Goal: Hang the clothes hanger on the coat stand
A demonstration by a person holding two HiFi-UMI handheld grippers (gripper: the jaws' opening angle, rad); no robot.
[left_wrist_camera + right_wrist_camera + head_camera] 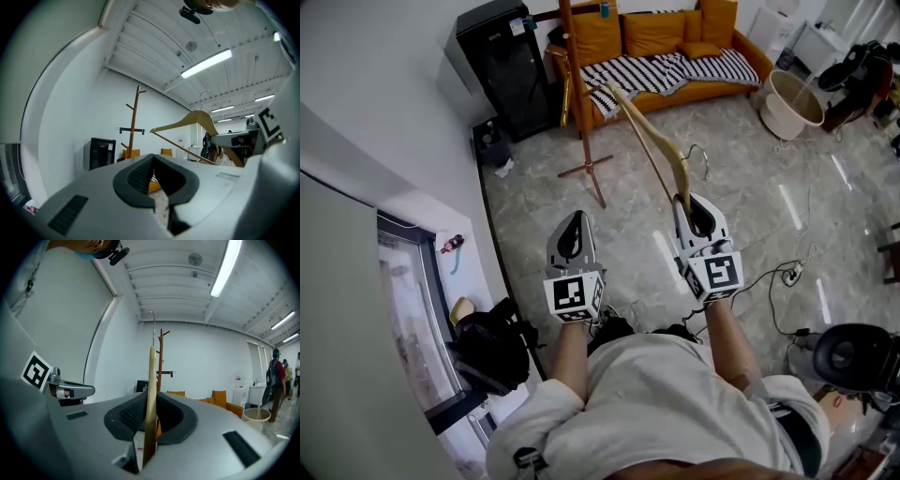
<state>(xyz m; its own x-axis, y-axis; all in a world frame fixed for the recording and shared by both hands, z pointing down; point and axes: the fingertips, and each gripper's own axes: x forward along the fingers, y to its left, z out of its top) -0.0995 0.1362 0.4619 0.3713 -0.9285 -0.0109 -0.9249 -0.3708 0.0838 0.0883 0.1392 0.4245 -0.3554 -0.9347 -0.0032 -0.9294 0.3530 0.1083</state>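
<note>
Nearest the head camera we see the person's white shirt (666,403), with both forearms reaching forward over the marble floor (750,187).

Left gripper (577,217): we read its fingers as clenched tip to tip, with nothing between them. It is held just beside the right gripper (684,200).

Right gripper: the fingers grasp one arm end of the wooden clothes hanger (652,141). The hanger rises from the fingers and points away from the person. Its metal hook (703,155) is free in the air.

Coat stand (572,84): a brown wooden pole with pegs, standing on the floor ahead of both grippers. It is in front of the orange sofa (656,33) and beside a black cabinet (502,61). We see the hanger clear of the stand and touching none of its pegs.
</note>
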